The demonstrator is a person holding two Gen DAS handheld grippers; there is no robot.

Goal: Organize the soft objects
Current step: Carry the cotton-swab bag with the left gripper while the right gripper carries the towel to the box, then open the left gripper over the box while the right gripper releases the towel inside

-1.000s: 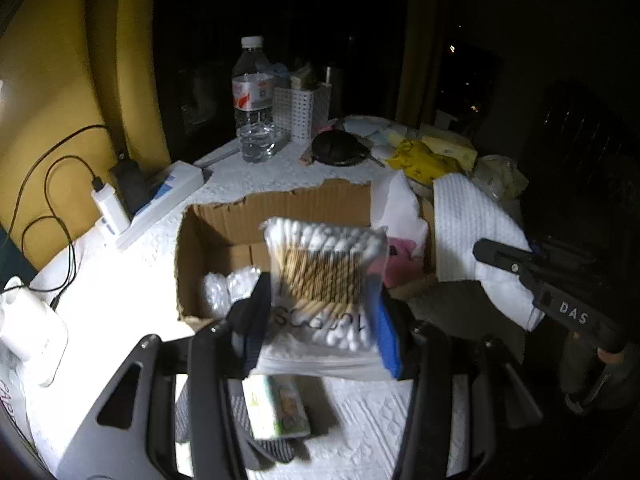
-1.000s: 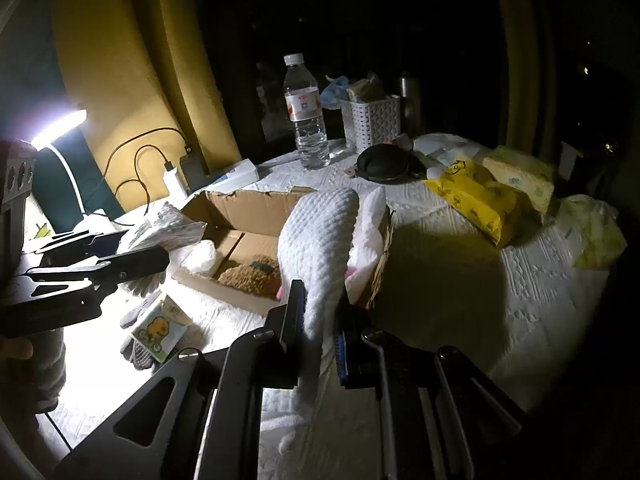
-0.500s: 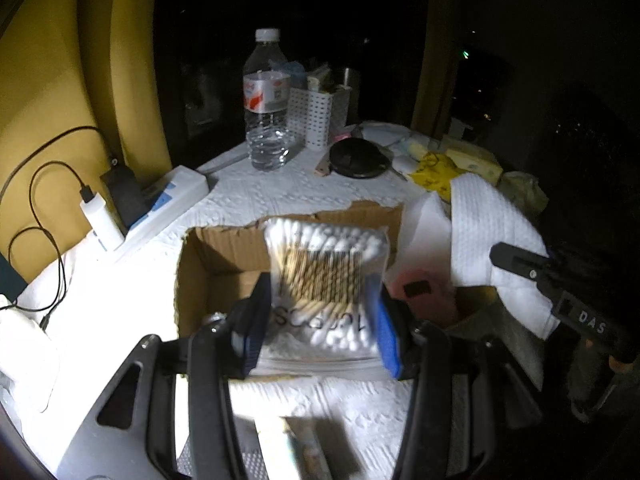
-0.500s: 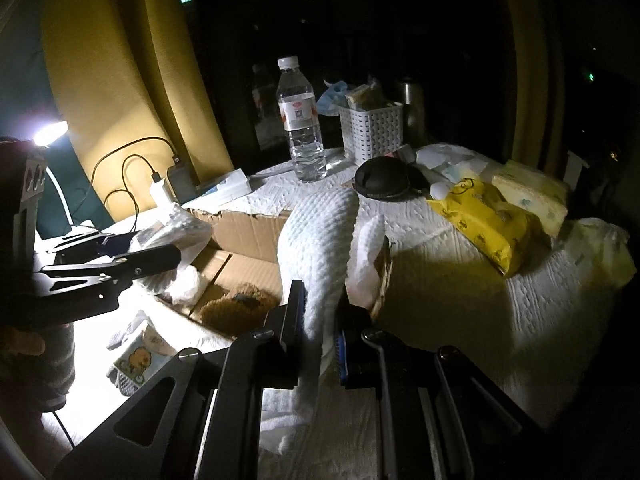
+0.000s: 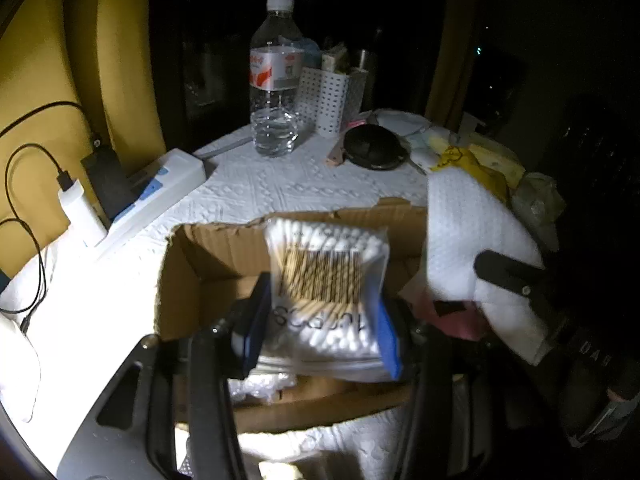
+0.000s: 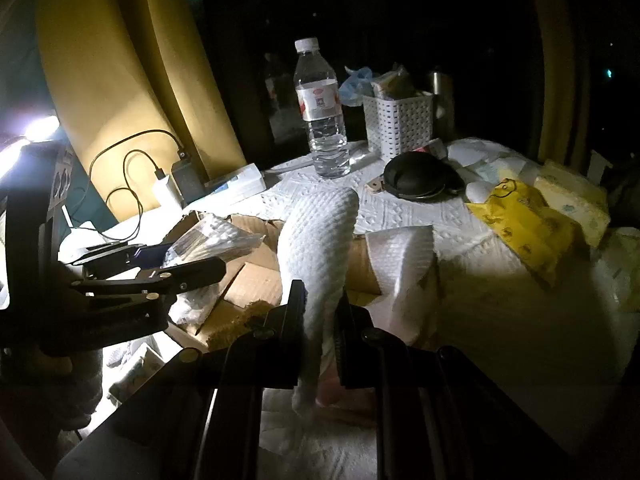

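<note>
On the bench (image 5: 280,188), covered by a white embossed cloth, sits an open brown cardboard box (image 5: 224,240) with torn flaps. Left gripper (image 5: 320,320): closed on a clear plastic bag of cotton swabs with wooden stems (image 5: 326,280), held upright over the box opening, blue pads pressing both sides. Right gripper (image 6: 320,312): clamped on a white waffle-textured cloth (image 6: 320,240), which stands up between the jaws above the box's right edge and trails down below them. Beside this cloth, a second white textured pad (image 6: 404,256) leans at the box's right wall. Inside the box, a white bubbled wrap (image 5: 260,384) lies on the cardboard floor. Far side of the bench: a clear plastic water bottle with a white cap (image 5: 276,80), upright; just right of it a white perforated basket (image 5: 332,100) holding small items; a round black case (image 5: 374,148); a yellow plastic packet (image 6: 528,224). Left edge: a white power strip (image 5: 160,188) with a white charger (image 5: 80,208) and black cables. Behind stands a yellow curtain (image 5: 52,60) against a dark window; a bright lamp (image 6: 36,128) lights the left side, the rest of the room being dim.
</note>
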